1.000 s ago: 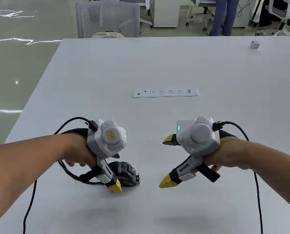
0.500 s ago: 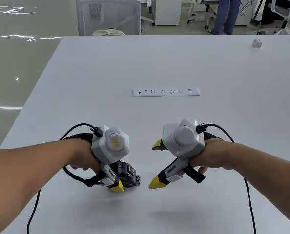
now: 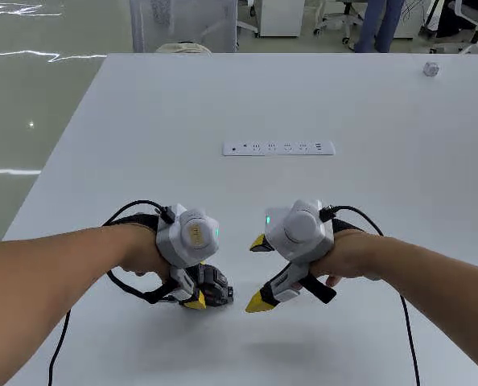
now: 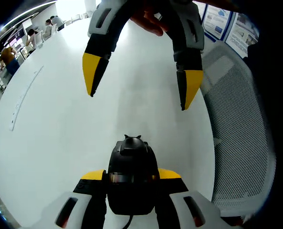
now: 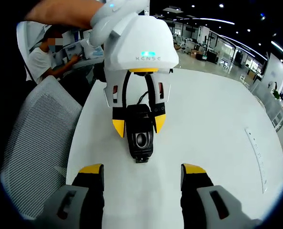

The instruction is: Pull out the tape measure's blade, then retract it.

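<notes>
The left gripper (image 3: pixel 197 299) clamped the black tape measure (image 3: pixel 215 285) between its yellow-tipped jaws, at the near left of the white table (image 3: pixel 319 88). The right gripper (image 3: pixel 259 272) faced it from the right, jaws spread wide and empty. The small grey lettering on the left gripper's housing was too blurred to read for certain. A power strip (image 3: pixel 278 148) lay farther back.

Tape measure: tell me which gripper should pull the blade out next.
Right. The left gripper is shut on the tape measure, so it is taken up holding the case. The right gripper is open, holds nothing, and faces the case's front end, apart from it.
</notes>
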